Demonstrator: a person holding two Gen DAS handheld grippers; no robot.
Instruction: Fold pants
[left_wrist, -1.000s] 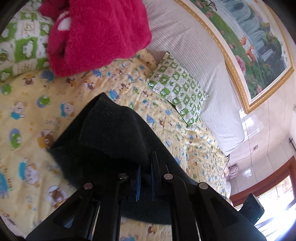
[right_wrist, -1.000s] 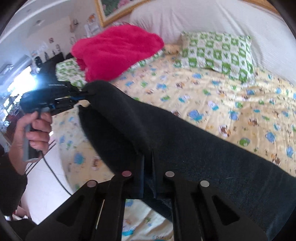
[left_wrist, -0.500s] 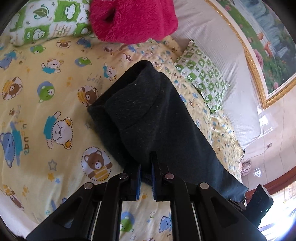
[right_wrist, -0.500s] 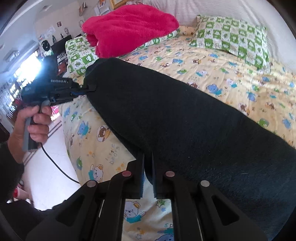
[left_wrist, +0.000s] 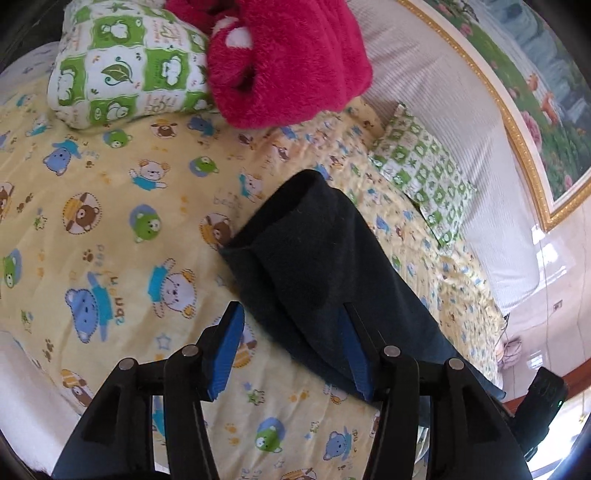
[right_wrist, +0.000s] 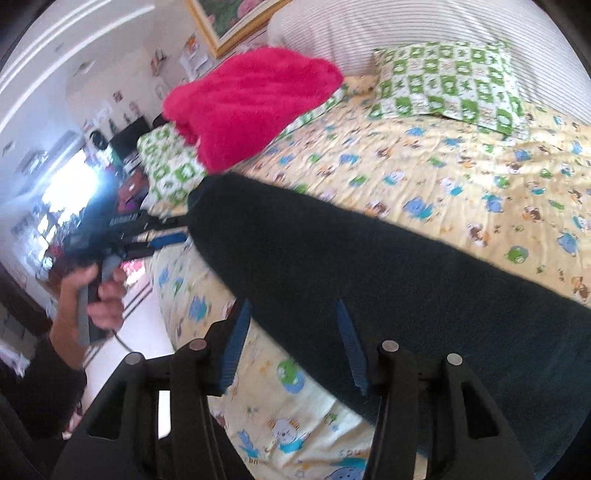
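The dark pants (left_wrist: 314, 266) lie folded lengthwise as a long band on the yellow cartoon bedsheet (left_wrist: 110, 221). My left gripper (left_wrist: 291, 310) sits at one end of the band. Its jaws are opening, the cloth's edge lies between the blue pads, and they do not press on it. In the right wrist view the pants (right_wrist: 369, 277) run from the left gripper (right_wrist: 168, 236), held by a hand (right_wrist: 99, 295), to the lower right. My right gripper (right_wrist: 291, 306) straddles the near edge of the cloth, its jaws opening and clear of the fabric.
A fluffy pink blanket (left_wrist: 284, 59) rests on a green checked pillow (left_wrist: 125, 70) at the head of the bed. A second checked pillow (right_wrist: 450, 81) leans on the striped headboard (left_wrist: 443, 122). The bed's edge and the floor (right_wrist: 140, 332) are beside the left gripper.
Both grippers were shut on the pants and held them above the bed. The pants have come down flat on the sheet, and both pairs of jaws have opened off the cloth.
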